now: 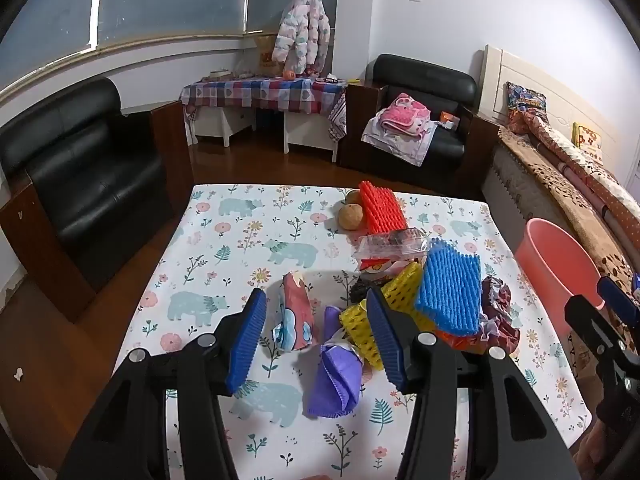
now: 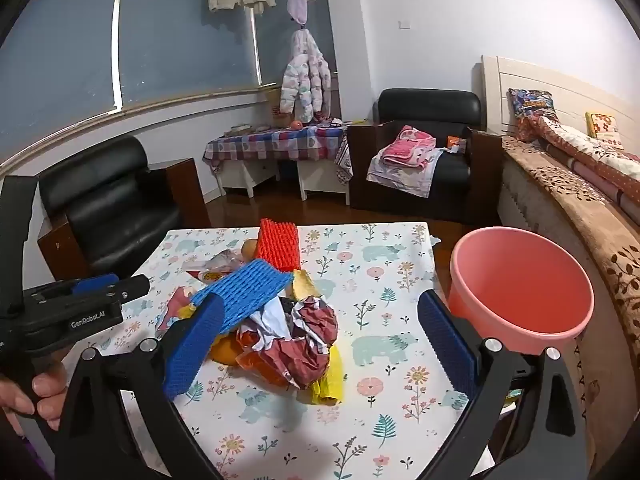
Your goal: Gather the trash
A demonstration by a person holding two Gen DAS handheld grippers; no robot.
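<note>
Two blue-padded fingers of the left gripper (image 1: 316, 336) stand apart in the left wrist view, pointing down at a table (image 1: 224, 248) covered in a cloth printed with bears and flowers; nothing is pressed between the pads, though a pink printed wrapper (image 1: 294, 316) and a purple foam net (image 1: 334, 376) lie in the gap below them. Just right of the right-hand finger sits a yellow foam net (image 1: 402, 292), with a blue foam net (image 1: 450, 290) lying over it and a crumpled dark red wrapper (image 1: 498, 312) beside that. Farther back are a clear plastic packet (image 1: 390, 242), a red foam net (image 1: 382, 206) and two brownish round fruits (image 1: 351, 216). A pink bucket (image 1: 554, 256) stands off the table's right edge, and the right gripper's black frame shows at the right border. From the right wrist view, the right gripper (image 2: 320, 344) has its jaws spread very wide and empty, hanging over the same heap: the blue foam net (image 2: 248, 292) tilts against the left-hand pad, and the crumpled dark red wrapper (image 2: 304, 344) lies between the fingers on the cloth, over yellow plastic (image 2: 330, 384). The red foam net (image 2: 279, 244) stands behind. The pink bucket (image 2: 520, 288) sits just beyond the right-hand finger, empty as far as its inside shows. At the left edge, a hand (image 2: 36, 392) grips the left gripper's handle.
</note>
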